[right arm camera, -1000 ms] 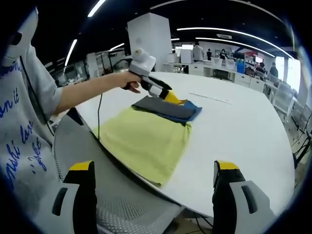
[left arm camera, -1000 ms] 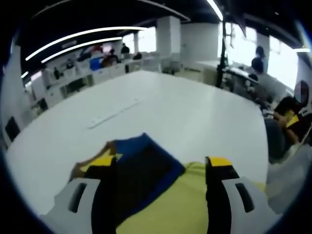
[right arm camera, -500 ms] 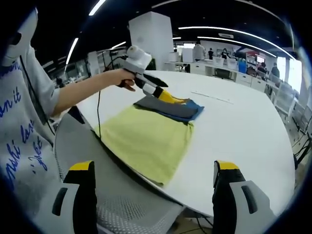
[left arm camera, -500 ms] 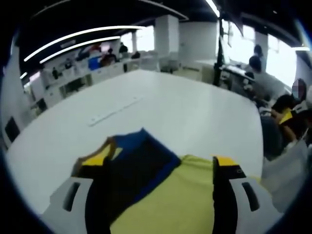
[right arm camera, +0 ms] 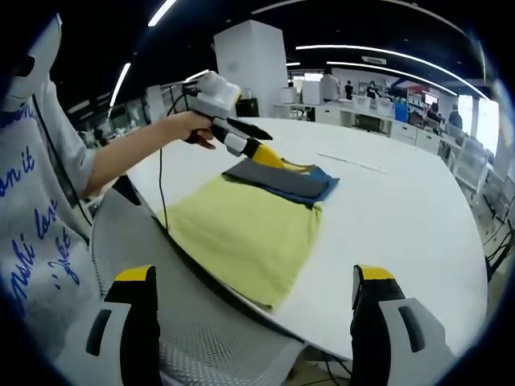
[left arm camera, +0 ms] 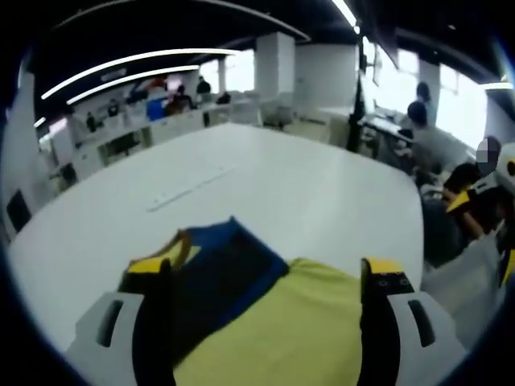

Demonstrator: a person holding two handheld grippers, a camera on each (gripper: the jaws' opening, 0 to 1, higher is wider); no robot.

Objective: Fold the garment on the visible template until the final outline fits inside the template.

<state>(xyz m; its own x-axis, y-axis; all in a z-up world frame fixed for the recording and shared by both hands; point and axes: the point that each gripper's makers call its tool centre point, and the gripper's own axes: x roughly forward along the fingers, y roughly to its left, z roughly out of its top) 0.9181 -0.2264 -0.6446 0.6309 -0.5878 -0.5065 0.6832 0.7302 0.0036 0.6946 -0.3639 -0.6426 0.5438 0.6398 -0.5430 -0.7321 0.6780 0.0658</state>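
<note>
Yellow-green garment (right arm camera: 241, 237) lies folded beside the dark template (right arm camera: 278, 180) as we lift our left gripper (right arm camera: 256, 150) clear, both grippers' jaws apart and empty, the fold apparently finished.

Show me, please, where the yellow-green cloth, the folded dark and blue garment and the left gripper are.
yellow-green cloth (right arm camera: 241, 237): right gripper view, middle of its flat top.
folded dark and blue garment (right arm camera: 278, 182): right gripper view, on the dark grey upper layer.
left gripper (right arm camera: 265, 155): right gripper view, at its yellow tips by the garment's edge.
</note>
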